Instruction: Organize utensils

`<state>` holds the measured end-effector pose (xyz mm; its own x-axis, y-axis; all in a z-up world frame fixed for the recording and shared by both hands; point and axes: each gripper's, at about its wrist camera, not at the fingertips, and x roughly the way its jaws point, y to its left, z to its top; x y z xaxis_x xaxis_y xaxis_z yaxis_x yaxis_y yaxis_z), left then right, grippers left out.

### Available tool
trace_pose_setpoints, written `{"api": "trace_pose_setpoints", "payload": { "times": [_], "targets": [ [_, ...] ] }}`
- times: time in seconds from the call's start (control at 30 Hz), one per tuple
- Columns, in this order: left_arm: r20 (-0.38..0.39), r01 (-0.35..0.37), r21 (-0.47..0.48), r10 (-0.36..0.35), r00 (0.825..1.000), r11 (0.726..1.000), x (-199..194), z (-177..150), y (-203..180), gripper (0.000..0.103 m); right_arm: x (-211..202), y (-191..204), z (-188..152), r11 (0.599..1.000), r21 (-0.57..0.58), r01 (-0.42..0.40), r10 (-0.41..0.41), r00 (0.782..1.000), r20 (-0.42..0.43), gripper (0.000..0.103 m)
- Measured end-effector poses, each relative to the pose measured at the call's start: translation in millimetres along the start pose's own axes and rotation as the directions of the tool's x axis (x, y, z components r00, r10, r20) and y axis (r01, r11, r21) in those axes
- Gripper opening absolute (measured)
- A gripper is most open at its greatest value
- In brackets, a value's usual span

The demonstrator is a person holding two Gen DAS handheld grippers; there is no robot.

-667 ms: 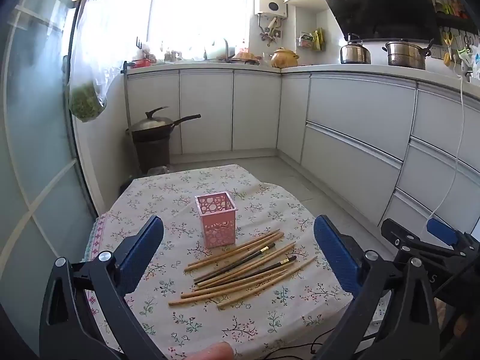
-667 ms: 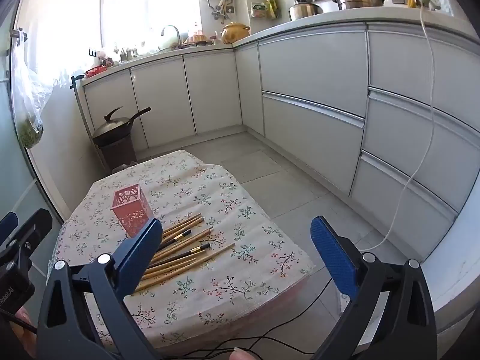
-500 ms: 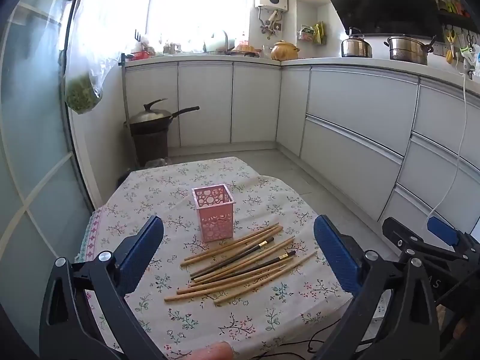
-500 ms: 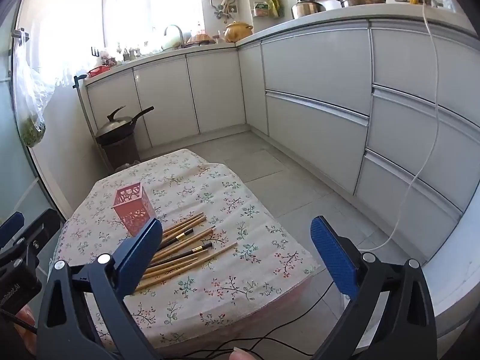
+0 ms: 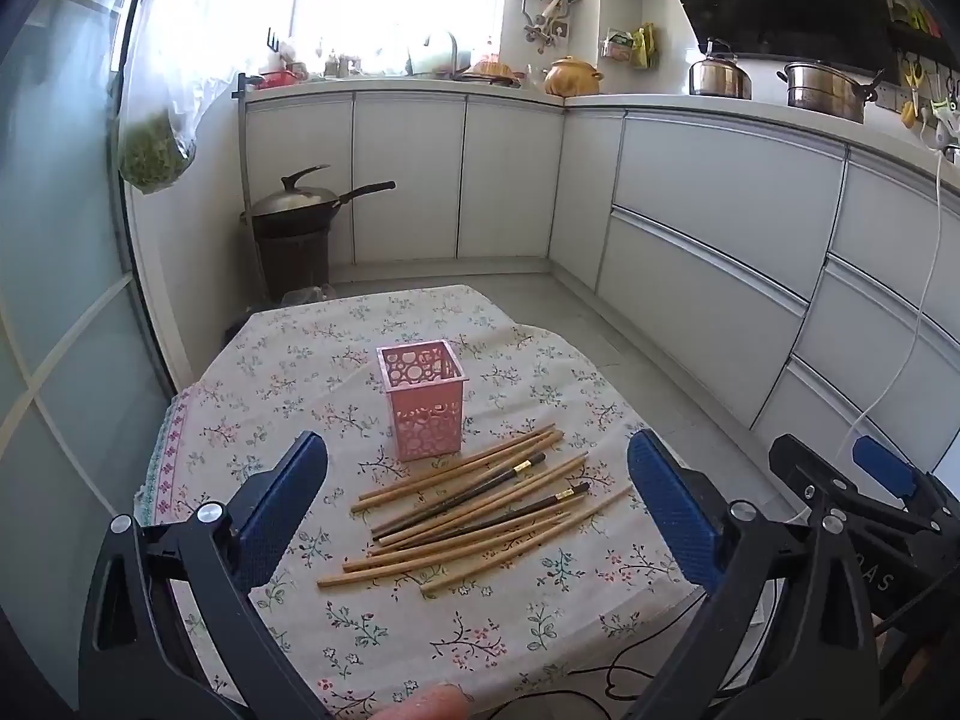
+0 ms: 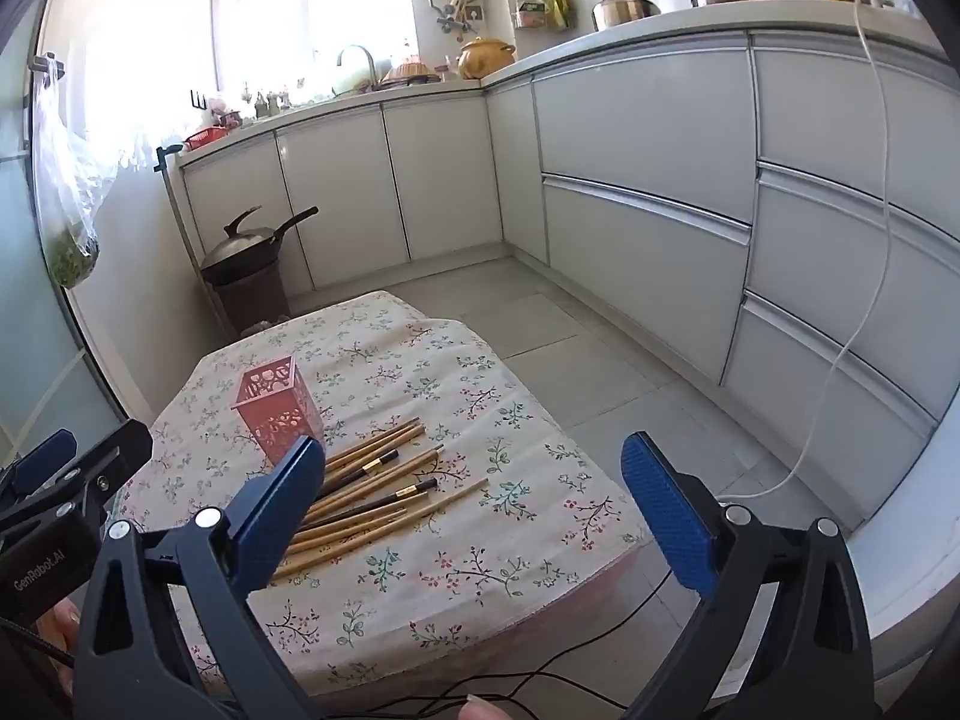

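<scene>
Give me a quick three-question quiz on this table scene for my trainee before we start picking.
1. True or false: some chopsticks already stand in the pink holder.
2. Where does the pile lie relative to the holder, in the left wrist view? A) behind it B) in front of it and to its right C) inside it
3. Fill in: both the left gripper and the right gripper are ____, holding nothing.

Key: 1 false, all lie flat on the tablecloth; 2 B; 3 open.

Pink holder [image 5: 423,399], floral tablecloth [image 5: 288,372], seemingly tan-and-dark chopsticks [image 5: 474,507].
</scene>
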<state>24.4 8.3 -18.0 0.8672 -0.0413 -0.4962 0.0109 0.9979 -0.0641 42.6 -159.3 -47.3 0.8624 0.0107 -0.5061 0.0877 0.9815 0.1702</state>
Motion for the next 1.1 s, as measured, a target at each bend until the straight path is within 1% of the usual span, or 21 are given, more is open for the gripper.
{"api": "trace_pose_setpoints", "payload": {
  "times": [0.1, 0.2, 1.1],
  "targets": [
    [-0.015, 0.008, -0.017, -0.009, 1.0, 1.0, 1.7, 0.2, 2.8, 0.096, 2.0, 0.2, -1.1, 1.0, -0.002, 0.0, 0.0, 1.0, -0.007, 0.096],
    [-0.014, 0.008, -0.02, -0.008, 1.0, 1.0, 1.8, -0.7, 4.6, 0.096, 2.8, 1.1, -2.8, 1.0, -0.007, 0.003, -0.003, 1.0, -0.007, 0.096],
    [-0.021, 0.003, -0.01, -0.004, 1.0, 1.0, 1.9, -0.9, 6.5, 0.096, 7.2, -2.1, -5.2, 1.0, 0.009, 0.004, -0.004, 1.0, -0.029, 0.096]
  ]
}}
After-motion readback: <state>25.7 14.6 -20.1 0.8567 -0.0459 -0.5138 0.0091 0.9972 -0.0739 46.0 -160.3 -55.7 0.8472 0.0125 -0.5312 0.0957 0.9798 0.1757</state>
